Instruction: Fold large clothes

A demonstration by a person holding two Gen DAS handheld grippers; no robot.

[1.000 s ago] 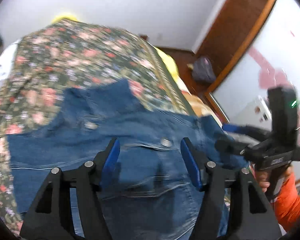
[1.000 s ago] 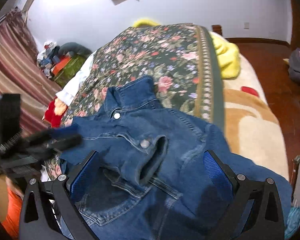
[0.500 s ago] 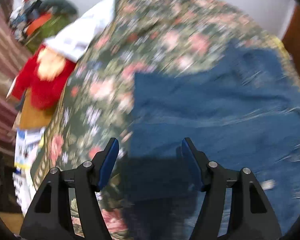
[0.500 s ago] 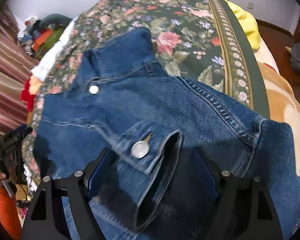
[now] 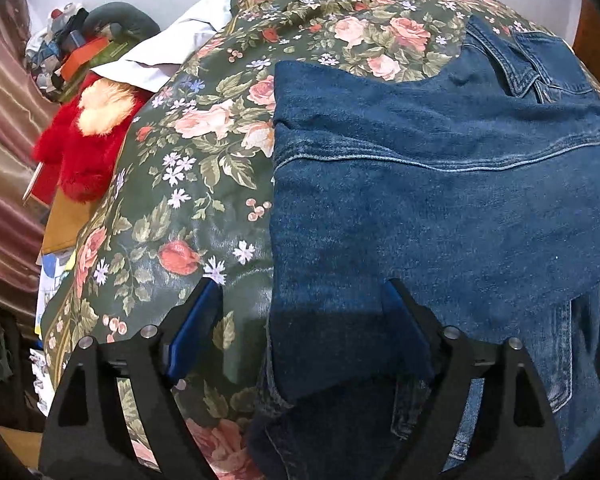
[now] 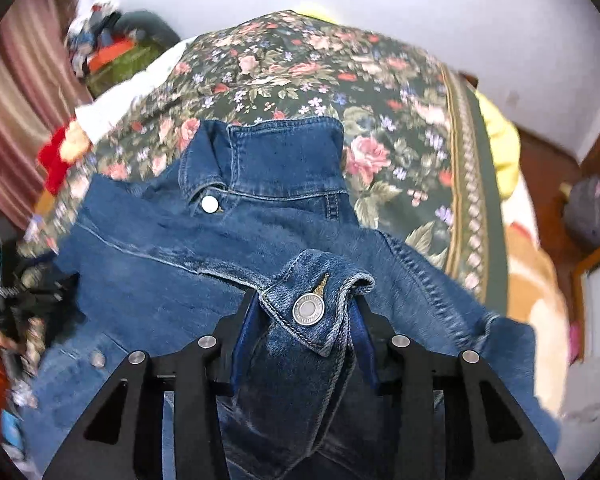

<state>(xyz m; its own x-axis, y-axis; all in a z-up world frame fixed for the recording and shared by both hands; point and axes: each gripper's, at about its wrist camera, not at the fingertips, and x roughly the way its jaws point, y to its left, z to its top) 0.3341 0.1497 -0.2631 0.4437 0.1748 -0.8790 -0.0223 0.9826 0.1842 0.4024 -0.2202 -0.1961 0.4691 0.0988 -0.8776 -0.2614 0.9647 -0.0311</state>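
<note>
Since half a second ago, the right gripper [image 6: 304,312] has closed its two fingers on a buttoned cuff [image 6: 320,300] of the one denim jacket [image 5: 440,200], spread on the floral bed [image 5: 204,160] ahead; the left gripper [image 5: 300,320] gapes wide over the jacket's edge.

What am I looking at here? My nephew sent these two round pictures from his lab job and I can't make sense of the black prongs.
Those prongs are handheld claws; a person holds one in each hand. Each carries a wide-angle camera looking along its fingers, so you get one picture per claw. A denim jacket lies on a bed with a floral bedspread. The right claw is shut on the jacket's cuff, by its metal button. The left claw is open above the jacket's folded edge, holding nothing.
</note>
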